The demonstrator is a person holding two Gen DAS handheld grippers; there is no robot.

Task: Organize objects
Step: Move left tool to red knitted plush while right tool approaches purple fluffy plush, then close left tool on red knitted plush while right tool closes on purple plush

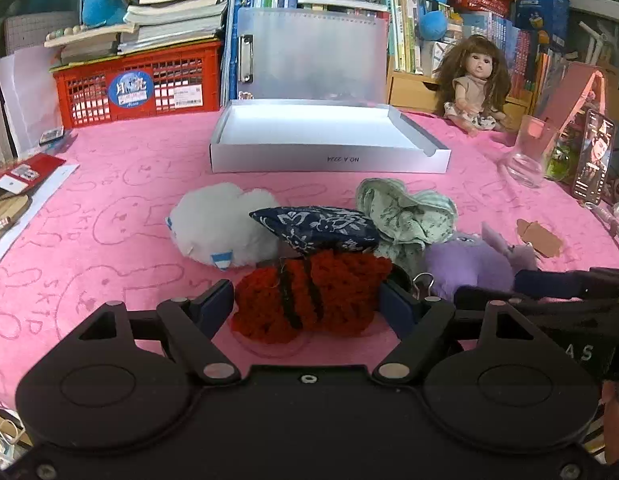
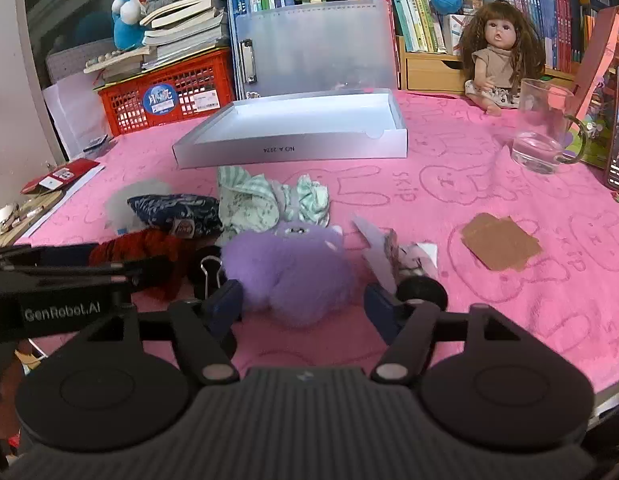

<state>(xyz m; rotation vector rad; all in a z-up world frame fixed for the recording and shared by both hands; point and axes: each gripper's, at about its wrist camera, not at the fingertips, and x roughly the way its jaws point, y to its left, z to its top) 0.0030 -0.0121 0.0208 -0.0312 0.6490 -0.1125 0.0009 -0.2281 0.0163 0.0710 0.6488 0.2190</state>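
A pile of soft items lies on the pink cloth in front of a shallow white box. My left gripper has its pads against both sides of a red knitted toy with black stripes. Behind the toy are a white plush, a blue patterned pouch and crumpled green cloth. My right gripper stands open around a purple plush; its left pad touches the fur and its right pad stands just clear. The white box is empty.
A black binder clip lies left of the purple plush and a brown card to its right. A glass mug, a doll and a phone stand at the right; a red crate and books line the back.
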